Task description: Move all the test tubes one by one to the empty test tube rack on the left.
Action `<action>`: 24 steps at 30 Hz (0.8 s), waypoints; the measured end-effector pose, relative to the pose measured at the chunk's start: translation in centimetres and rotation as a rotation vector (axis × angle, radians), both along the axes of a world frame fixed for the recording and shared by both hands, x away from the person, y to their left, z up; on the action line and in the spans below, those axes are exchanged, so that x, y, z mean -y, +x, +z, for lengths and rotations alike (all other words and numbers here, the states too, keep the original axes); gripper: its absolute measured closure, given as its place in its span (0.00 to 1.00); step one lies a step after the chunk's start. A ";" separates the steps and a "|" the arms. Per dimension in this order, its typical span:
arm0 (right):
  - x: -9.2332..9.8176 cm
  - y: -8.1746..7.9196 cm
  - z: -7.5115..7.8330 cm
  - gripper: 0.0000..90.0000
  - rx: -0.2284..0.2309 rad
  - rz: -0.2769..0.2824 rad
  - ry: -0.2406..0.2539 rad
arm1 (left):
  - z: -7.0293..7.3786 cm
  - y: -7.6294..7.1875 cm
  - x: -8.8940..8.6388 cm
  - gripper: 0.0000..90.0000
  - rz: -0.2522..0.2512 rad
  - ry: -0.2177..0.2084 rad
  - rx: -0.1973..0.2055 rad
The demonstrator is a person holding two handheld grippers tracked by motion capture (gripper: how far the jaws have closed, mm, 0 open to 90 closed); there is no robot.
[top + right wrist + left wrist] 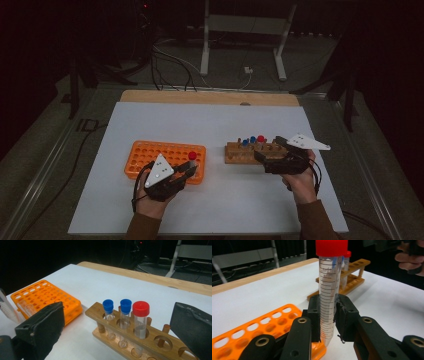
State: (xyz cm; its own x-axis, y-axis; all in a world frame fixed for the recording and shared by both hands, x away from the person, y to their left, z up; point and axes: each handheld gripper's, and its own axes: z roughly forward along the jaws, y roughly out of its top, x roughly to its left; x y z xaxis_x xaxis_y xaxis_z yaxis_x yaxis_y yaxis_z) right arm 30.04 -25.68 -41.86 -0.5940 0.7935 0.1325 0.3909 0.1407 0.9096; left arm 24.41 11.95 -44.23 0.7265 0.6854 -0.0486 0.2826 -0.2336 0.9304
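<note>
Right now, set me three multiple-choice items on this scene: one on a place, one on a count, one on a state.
1. Where is the red-capped tube that the left gripper holds?
A. over the orange rack's near right corner
B. inside the wooden rack
C. lying on the white mat

2. How many capped tubes stand in the wooden rack?
A. one
B. three
C. five

3. How do the right gripper's jaws stand?
A. clamped on a blue cap
C. wide open, nothing between the pads
B. shut on the rack

Key: 1 A, the tube hangs upright at the orange rack edge; 2 B, two blue caps and one red; 3 C, the pads stand far apart around the tubes.
</note>
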 end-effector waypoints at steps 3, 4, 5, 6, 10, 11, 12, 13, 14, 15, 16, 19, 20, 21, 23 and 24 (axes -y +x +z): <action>0.0 0.0 0.0 0.00 0.003 -0.004 -0.001 | -0.1 0.1 -0.5 0.84 0.015 -0.003 0.000; 0.0 -0.1 0.1 0.00 0.005 -0.003 -0.001 | -0.1 0.1 -0.7 0.84 0.018 0.000 0.001; 0.1 -0.1 0.1 0.00 0.005 -0.004 -0.002 | -0.1 0.1 -0.8 0.84 0.021 0.004 0.003; 0.1 -0.1 0.1 0.00 0.006 -0.005 0.000 | -0.2 0.1 -0.8 0.84 0.024 0.010 0.005; 0.3 -0.1 0.1 0.00 0.008 -0.007 0.003 | -0.4 0.2 -1.3 0.84 0.038 0.017 0.004; 0.3 -0.1 0.1 0.00 0.009 -0.008 0.003 | -0.4 0.2 -1.4 0.84 0.044 0.021 0.006; 0.4 -0.1 0.1 0.00 0.011 -0.009 0.003 | -0.4 0.2 -1.5 0.84 0.053 0.022 0.010; 0.4 -0.1 0.2 0.00 0.011 -0.009 0.005 | -0.5 0.2 -1.6 0.84 0.060 0.021 0.013; 0.4 -0.1 0.2 0.00 0.010 -0.010 0.005 | -0.6 0.3 -1.7 0.84 0.067 0.023 0.017; 0.4 -0.2 0.2 0.00 0.011 -0.010 0.005 | -0.7 0.4 -1.7 0.84 0.076 0.029 0.023; 0.5 -0.2 0.2 0.00 0.011 -0.010 0.006 | -0.9 0.5 -1.8 0.84 0.087 0.031 0.025; 0.4 -0.2 0.2 0.00 0.014 -0.009 0.006 | -1.5 0.9 -1.9 0.84 0.106 0.030 0.022; 0.4 -0.2 0.3 0.00 0.014 -0.009 0.005 | -1.7 1.0 -1.8 0.84 0.109 0.033 0.018; 0.4 -0.2 0.3 0.00 0.015 -0.010 0.004 | -2.0 1.2 -1.8 0.84 0.108 0.033 0.012; 0.4 -0.2 0.2 0.00 0.015 -0.010 0.001 | -2.4 1.4 -1.7 0.84 0.108 0.042 0.000; 0.4 -0.2 0.2 0.00 0.014 -0.010 0.000 | -2.5 1.5 -1.7 0.84 0.110 0.053 -0.005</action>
State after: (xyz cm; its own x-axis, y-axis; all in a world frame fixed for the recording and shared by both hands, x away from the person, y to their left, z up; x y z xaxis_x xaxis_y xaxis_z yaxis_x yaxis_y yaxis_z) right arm 29.84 -26.09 -41.70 -0.5879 0.7993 0.1242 0.3798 0.1372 0.9149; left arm 25.86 13.64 -46.75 0.6463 0.7630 -0.0135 0.3140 -0.2498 0.9160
